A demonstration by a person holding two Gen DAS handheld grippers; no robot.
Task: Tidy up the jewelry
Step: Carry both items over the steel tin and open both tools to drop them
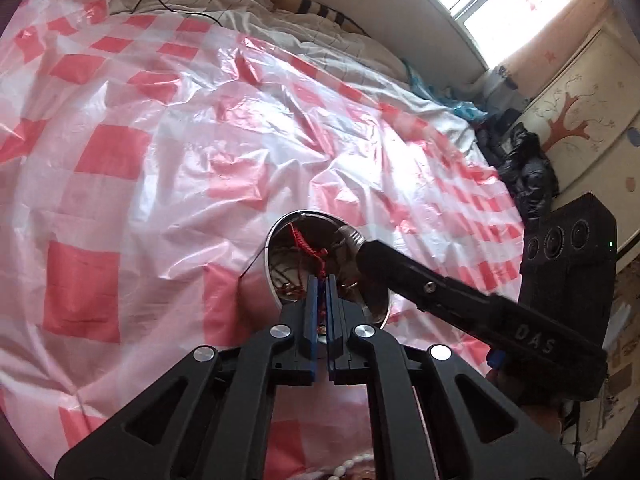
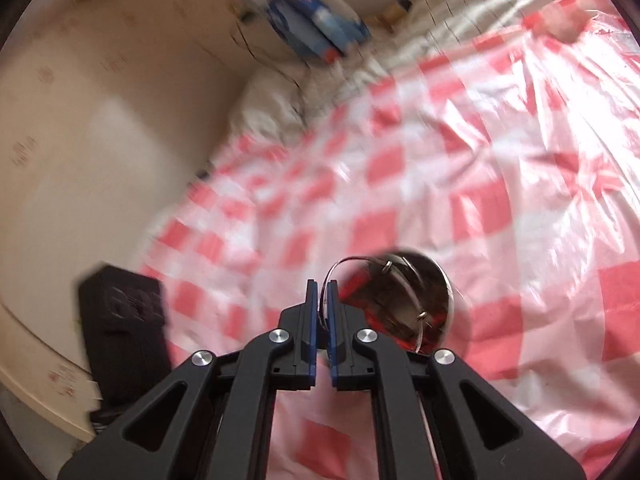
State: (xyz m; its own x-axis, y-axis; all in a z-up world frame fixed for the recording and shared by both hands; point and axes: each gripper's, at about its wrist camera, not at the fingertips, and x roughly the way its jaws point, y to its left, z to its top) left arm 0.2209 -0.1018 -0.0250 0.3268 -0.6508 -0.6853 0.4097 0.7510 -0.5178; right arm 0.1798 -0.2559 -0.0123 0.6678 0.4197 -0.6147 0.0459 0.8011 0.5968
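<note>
A round shiny metal tin (image 1: 378, 304) lies on the red-and-white checked plastic sheet (image 1: 160, 152), with red cord and metal pieces inside. My left gripper (image 1: 322, 280) is shut on a red braided cord (image 1: 306, 245) that runs up out of the tin. My right gripper (image 2: 322, 286) is shut on a thin silver hoop (image 2: 348, 264) over the tin's near edge (image 2: 448, 300). In the left wrist view the right gripper's finger (image 1: 440, 284) reaches into the tin from the right. The right wrist view is blurred.
A string of white beads (image 1: 352, 466) lies on the sheet below my left gripper. Rumpled white bedding (image 1: 320, 36), a black bag (image 1: 524, 168) and a painted cabinet (image 1: 584, 112) lie beyond the sheet. A cream wall (image 2: 80, 140) stands at the left.
</note>
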